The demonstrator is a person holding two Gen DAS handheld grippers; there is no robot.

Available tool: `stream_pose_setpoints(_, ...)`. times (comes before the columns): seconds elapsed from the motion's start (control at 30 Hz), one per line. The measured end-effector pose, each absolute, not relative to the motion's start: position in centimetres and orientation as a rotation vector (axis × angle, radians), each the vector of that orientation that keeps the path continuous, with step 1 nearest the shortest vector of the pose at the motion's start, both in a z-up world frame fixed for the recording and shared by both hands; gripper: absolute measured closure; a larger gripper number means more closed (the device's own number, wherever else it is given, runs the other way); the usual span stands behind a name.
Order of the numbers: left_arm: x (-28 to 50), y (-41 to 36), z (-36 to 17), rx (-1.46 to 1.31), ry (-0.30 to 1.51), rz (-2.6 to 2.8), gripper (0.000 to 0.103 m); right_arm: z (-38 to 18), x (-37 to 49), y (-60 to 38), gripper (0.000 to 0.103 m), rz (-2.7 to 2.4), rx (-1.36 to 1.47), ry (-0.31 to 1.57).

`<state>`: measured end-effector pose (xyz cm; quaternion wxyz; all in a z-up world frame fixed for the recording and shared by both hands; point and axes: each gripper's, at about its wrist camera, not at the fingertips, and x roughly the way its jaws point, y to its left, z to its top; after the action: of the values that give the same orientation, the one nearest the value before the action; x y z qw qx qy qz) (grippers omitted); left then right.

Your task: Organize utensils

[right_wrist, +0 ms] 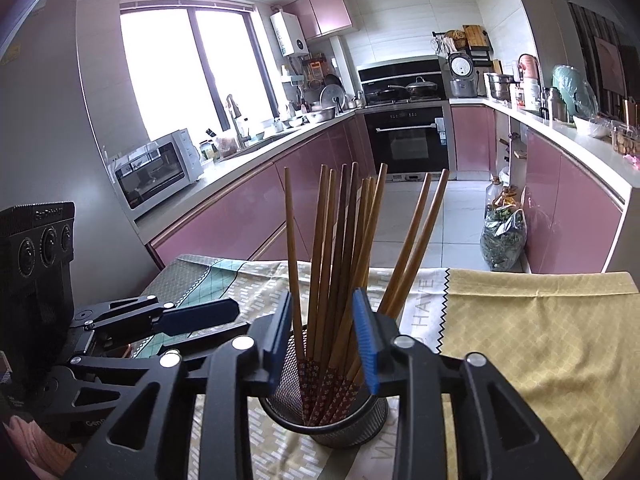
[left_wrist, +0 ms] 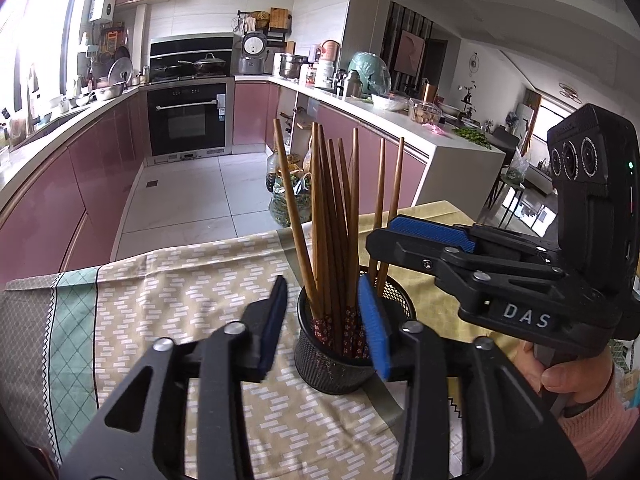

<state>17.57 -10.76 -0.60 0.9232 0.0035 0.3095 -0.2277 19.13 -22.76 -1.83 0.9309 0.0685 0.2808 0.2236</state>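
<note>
Brown chopsticks (right_wrist: 340,240), seemingly flower-printed red at the ends, in a black mesh cup (right_wrist: 344,428).

"DAS" – white letters on right gripper (left_wrist: 424,240) body | "HAVE" – grey print on white cloth (right_wrist: 426,300) over desk | other lettering unreadable

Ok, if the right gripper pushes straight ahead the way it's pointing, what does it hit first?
Most likely the chopsticks standing in the mesh holder: they rise between the right gripper and its open jaws. Depth is uncertain.

Brown wooden chopsticks (right_wrist: 340,264) upright, fanned in black mesh holder (right_wrist: 340,428); patterned ends down.
</note>
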Motion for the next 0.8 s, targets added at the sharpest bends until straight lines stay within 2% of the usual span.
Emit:
stream_pose_setpoints(0.07,16.9,-10.3,-0.5,0.003,0.616,-0.448,0.054,-1.7,18.4,-22.8,0.063,0.456,0.139,0.562)
stream_pose_setpoints(0.13,16.2,-9.6,-0.3,0.001,0.594,-0.421,0.045,-1.6,17.7,-22.9,0.051,0.451,0.138,0.546)
stream_pose_setpoints(0.2,15.4,-8.8,-0.2,-0.008,0.57,-0.386,0.025,-1.5,17.0,-23.0,0.048,0.442,0.131,0.536)
stream_pose_setpoints(0.23,14.8,-8.2,-0.2,-0.015,0.552,-0.366,0.022,-1.5,16.5,-23.0,0.036,0.437,0.128,0.529)
stream_pose_setpoints(0.3,13.9,-7.3,-0.1,-0.018,0.527,-0.319,0.008,-1.7,15.7,-23.1,0.022,0.418,0.125,0.514)
stream_pose_setpoints(0.37,12.9,-6.4,-0.1,-0.018,0.499,-0.275,0.006,-2.0,14.7,-22.8,0.02,0.404,0.099,0.499)
stream_pose_setpoints(0.43,12.2,-5.5,-0.1,-0.019,0.492,-0.239,0.006,-2.4,13.9,-22.2,0.01,0.391,0.079,0.493)
stream_pose_setpoints(0.8,7.3,-2.2,-0.5,-0.014,0.406,-0.084,0.006,-3.5,10.2,-20.0,0.007,0.339,0.004,0.433)
